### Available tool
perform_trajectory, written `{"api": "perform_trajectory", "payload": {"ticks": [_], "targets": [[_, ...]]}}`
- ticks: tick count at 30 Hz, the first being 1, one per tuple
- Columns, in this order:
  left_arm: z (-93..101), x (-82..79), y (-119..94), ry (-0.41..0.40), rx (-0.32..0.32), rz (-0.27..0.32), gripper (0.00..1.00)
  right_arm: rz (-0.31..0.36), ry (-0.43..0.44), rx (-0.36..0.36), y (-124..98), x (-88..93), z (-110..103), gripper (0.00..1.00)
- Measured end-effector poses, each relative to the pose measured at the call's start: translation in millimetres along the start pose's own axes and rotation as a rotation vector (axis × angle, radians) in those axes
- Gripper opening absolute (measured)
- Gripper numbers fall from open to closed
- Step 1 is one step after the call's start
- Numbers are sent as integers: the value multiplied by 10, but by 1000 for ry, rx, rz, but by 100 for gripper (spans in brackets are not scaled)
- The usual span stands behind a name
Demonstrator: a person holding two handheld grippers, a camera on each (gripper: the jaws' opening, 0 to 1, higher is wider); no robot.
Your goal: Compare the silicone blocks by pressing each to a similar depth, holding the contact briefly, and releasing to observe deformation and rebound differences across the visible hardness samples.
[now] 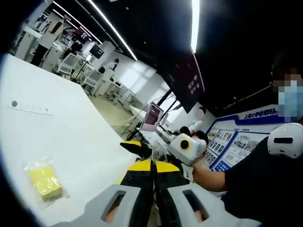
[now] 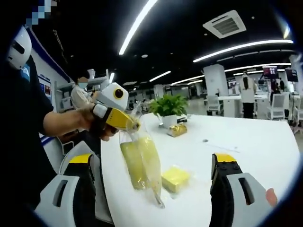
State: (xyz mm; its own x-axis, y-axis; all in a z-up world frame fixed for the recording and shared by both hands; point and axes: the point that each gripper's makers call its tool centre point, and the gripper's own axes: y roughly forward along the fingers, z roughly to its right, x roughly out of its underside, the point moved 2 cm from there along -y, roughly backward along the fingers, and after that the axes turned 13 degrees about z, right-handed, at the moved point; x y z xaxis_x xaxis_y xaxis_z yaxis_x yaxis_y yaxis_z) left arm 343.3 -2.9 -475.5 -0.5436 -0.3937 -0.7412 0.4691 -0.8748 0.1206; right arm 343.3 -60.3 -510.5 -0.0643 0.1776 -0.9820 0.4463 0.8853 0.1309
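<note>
Grey-shelled gripper (image 1: 155, 201) with black jaws and yellow tips; beside it, the person's dark short sleeve (image 1: 251, 175)

Two yellow silicone blocks, each in clear plastic bag. Bagged block (image 2: 139, 163) hangs upright, bag top pinched in left claw (image 2: 134, 126), lower end near desk (image 2: 227, 142). Second block (image 2: 175, 178) lies flat on desk, at 3 o'clock just beside hanging one; same one (image 1: 44, 182) in left gripper view.
</note>
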Motion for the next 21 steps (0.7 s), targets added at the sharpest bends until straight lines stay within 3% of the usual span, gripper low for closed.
{"api": "perform_trajectory", "payload": {"ticks": [7,21], "targets": [[-26,-21,0,-11,-14,16,0,38,-29,46,-158,-174,47,96],[-45,24,26,-36,-15,13,0,-68,-90,69,-512,-97,-17,90]]}}
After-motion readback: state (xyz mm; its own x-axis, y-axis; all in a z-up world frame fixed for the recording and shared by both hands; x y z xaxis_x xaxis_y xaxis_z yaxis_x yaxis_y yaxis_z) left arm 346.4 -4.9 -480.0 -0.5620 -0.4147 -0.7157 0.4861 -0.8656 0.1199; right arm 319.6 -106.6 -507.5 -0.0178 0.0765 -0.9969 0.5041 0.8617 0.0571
